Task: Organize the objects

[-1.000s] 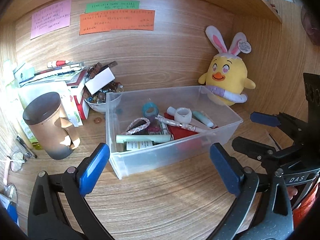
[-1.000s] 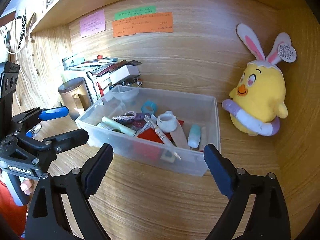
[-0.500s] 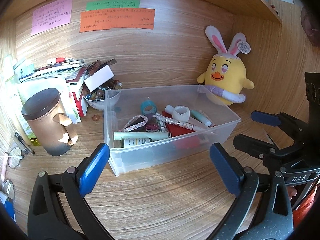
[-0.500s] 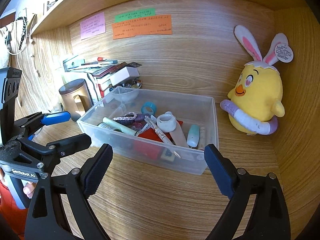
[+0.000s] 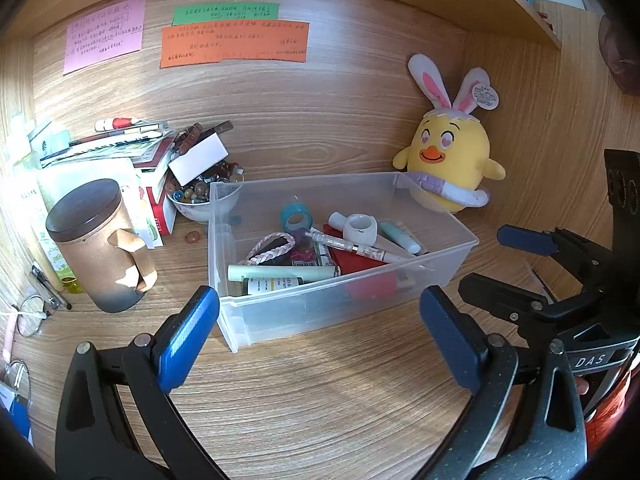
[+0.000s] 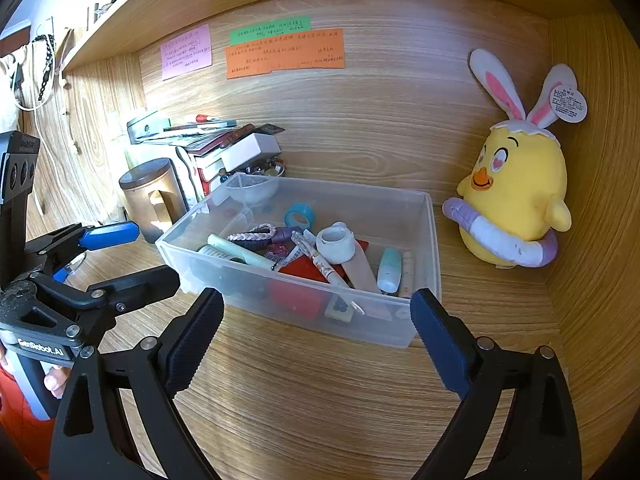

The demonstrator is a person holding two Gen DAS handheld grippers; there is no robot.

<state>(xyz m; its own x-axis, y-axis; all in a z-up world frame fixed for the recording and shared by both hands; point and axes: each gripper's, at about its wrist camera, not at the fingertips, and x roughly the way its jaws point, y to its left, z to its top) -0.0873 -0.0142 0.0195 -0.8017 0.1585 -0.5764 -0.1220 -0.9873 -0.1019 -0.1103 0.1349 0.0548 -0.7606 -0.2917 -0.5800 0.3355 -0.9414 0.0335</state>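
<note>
Both tools spread wide and empty: left gripper (image 5: 320, 340) and right gripper (image 6: 316, 336) hovering over bare wooden desk (image 5: 320, 400), short of the clear rectangular plastic bin (image 5: 448, 276) ahead. Bin's long axis running across both views, near wall square to the fingers. Inside, loose clutter: white tape roll (image 5: 361, 229), blue tape roll (image 5: 295, 218), pale green tube (image 5: 280, 272). Neither side clearly nearer; probably a straight forward reach over the rim.

A bin (image 5: 440, 268) sits on the desk (image 5: 320, 392) ahead of me, holding pens and tape. A mug (image 5: 100, 248) stands to its left, a plush chick (image 5: 452, 168) behind its right end.
</note>
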